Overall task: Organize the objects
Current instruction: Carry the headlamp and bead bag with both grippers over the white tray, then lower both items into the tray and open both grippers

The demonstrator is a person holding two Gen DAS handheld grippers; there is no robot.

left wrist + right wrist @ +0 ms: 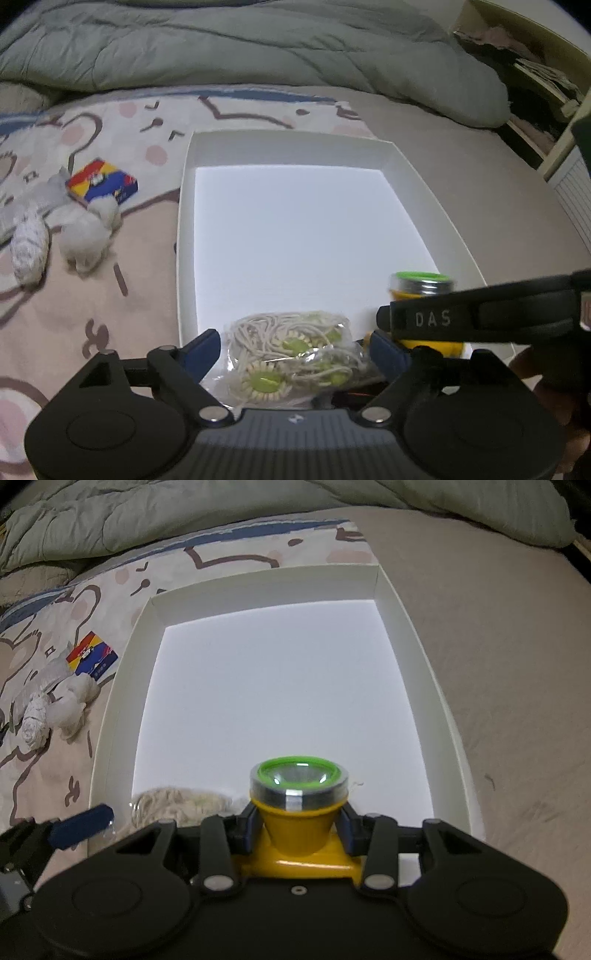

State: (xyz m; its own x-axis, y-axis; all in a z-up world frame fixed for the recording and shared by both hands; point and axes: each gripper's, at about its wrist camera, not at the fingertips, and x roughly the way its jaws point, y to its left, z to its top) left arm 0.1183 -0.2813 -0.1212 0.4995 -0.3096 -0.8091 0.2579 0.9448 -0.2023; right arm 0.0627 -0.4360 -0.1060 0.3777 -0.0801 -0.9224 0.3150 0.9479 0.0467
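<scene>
The left gripper (295, 354) stands wide, its jaws flanking, not pressing, a clear plastic bag of cream cord with green discs (295, 360) lying in the shallow white cardboard tray (186, 206). The right gripper (300, 829) is clamped on a yellow headlamp with green-rimmed lens (299, 812) over the tray's near edge.

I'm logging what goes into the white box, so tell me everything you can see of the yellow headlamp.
The yellow headlamp has a glossy yellow plastic cone body on a yellow bracket, and a round clear lens ringed in bright green with a shiny reflector inside. It points away from the camera over the near end of the white box. The right claw is shut on its cone, one blue pad on each side. A bagged cord bundle lies beside it.
</scene>
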